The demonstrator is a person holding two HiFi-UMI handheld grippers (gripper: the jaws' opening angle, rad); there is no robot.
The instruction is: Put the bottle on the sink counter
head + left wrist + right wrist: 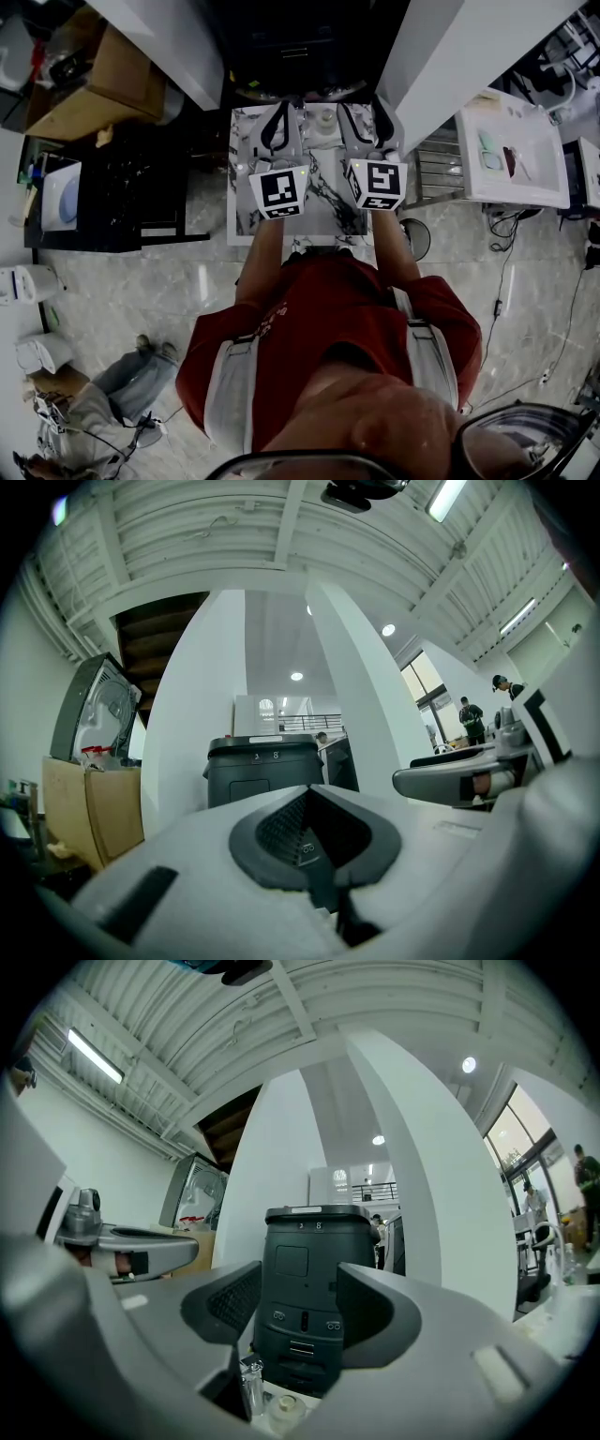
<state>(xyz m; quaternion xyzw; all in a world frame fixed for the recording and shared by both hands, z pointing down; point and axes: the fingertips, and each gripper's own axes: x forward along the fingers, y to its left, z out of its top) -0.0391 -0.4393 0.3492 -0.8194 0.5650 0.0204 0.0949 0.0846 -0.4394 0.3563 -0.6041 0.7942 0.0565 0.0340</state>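
Note:
In the head view the marble sink counter [246,208] lies just ahead of the person. Both grippers are held level over it, side by side. My left gripper [276,112] [314,834] has its pads together with nothing between them. My right gripper [362,109] [300,1299] stands open, its gap empty. Below the right jaws, a small pale bottle top [283,1408] shows beside a chrome tap [250,1380]. In the head view it is a pale spot [325,118] between the two grippers. Neither gripper touches it.
A tall dark machine [314,1279] [264,769] stands right behind the counter. White pillars [178,47] flank it. Cardboard boxes [98,84] sit at the left and a white table [511,150] at the right. A second person crouches at the lower left [112,389].

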